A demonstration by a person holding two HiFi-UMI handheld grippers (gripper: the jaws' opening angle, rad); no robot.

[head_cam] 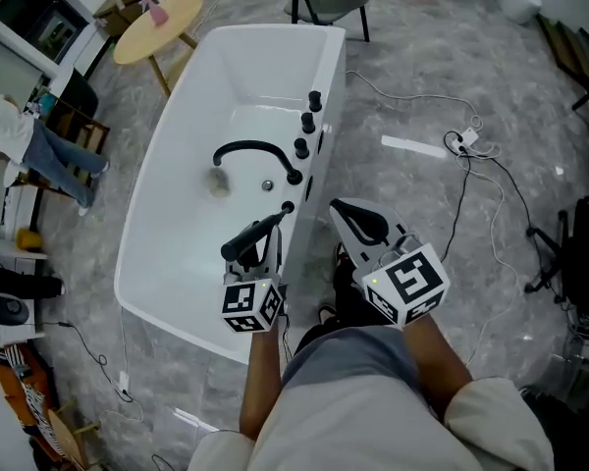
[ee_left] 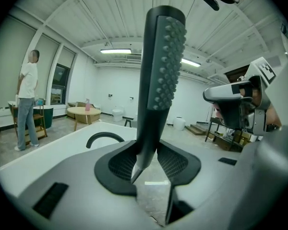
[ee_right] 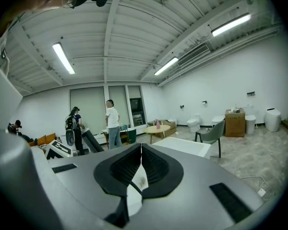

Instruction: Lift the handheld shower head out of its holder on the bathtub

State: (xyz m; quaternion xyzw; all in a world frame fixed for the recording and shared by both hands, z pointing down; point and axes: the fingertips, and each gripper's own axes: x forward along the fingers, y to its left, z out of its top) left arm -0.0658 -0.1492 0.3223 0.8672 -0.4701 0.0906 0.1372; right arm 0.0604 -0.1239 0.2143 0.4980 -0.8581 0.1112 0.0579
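Gripping the black handheld shower head (ee_left: 162, 56) by its narrow lower end, the left gripper (ee_left: 149, 164) has its fingers closed on it. The wand rises upright between them, with its nozzle studs on the right in the left gripper view. The head view puts it over the white bathtub's (head_cam: 142, 243) right rim, near the row of black knobs (head_cam: 307, 123) and the curved spout (head_cam: 250, 149). The right gripper (head_cam: 346, 214) hovers just beside it, outside the tub, its fingers pressed together on nothing.
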